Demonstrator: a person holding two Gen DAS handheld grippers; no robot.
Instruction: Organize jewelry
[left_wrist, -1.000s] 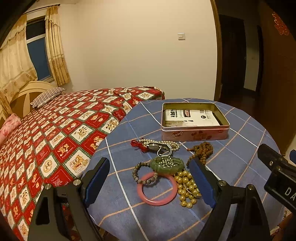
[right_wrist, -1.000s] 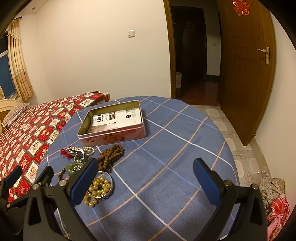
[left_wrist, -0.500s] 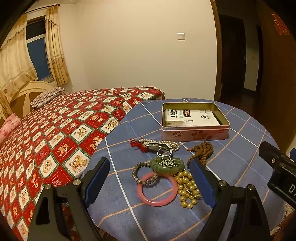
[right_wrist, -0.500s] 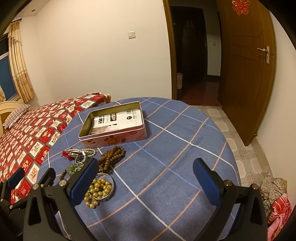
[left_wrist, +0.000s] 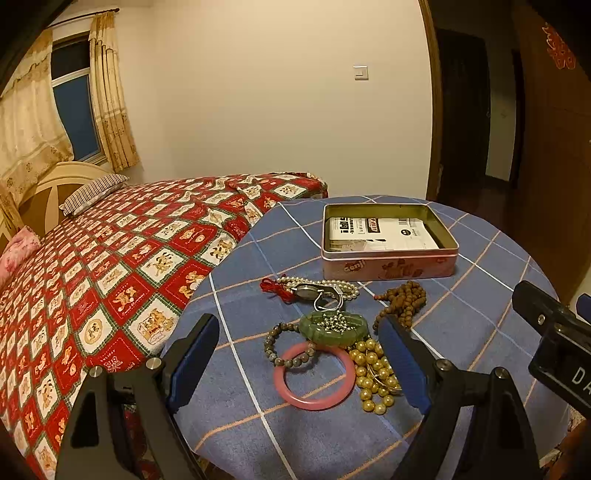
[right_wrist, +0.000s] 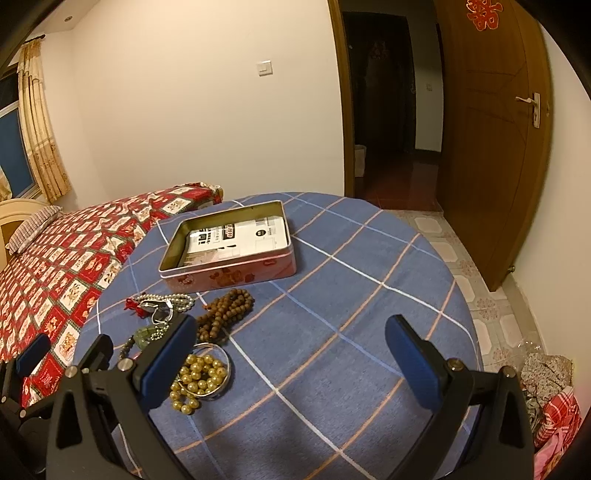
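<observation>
I held both grippers above the near edge of a round table (left_wrist: 480, 258) draped in blue plaid cloth, beside a bed (left_wrist: 129, 251) with a red patterned cover. The left gripper (left_wrist: 299, 365) stood with its blue-padded fingers spread wide, gripping nothing, the jewelry heap framed between them. The right gripper (right_wrist: 291, 354) was likewise wide open and empty, its fingers over bare cloth to the right of the heap.

The pile lay near the table's left front. A pink bangle (left_wrist: 314, 374) sat nearest me, overlapped at its rim by a grey stone-bead bracelet (left_wrist: 280, 343). A green jade piece (left_wrist: 334, 326) topped with a small metal bead chain rested just beyond the bangle, touching a cluster of gold-colored beads (left_wrist: 371, 373) on its right. Farther back lay a wristwatch (left_wrist: 314, 291) across a string of pearls with a red tassel (left_wrist: 273, 287), and a coil of brown wooden beads (left_wrist: 402, 301) sat to the right of them.

An open pink tin (left_wrist: 389, 264) stood behind the pile, apart from it, holding only white printed packets (left_wrist: 380, 230). None of the jewelry was inside it.
</observation>
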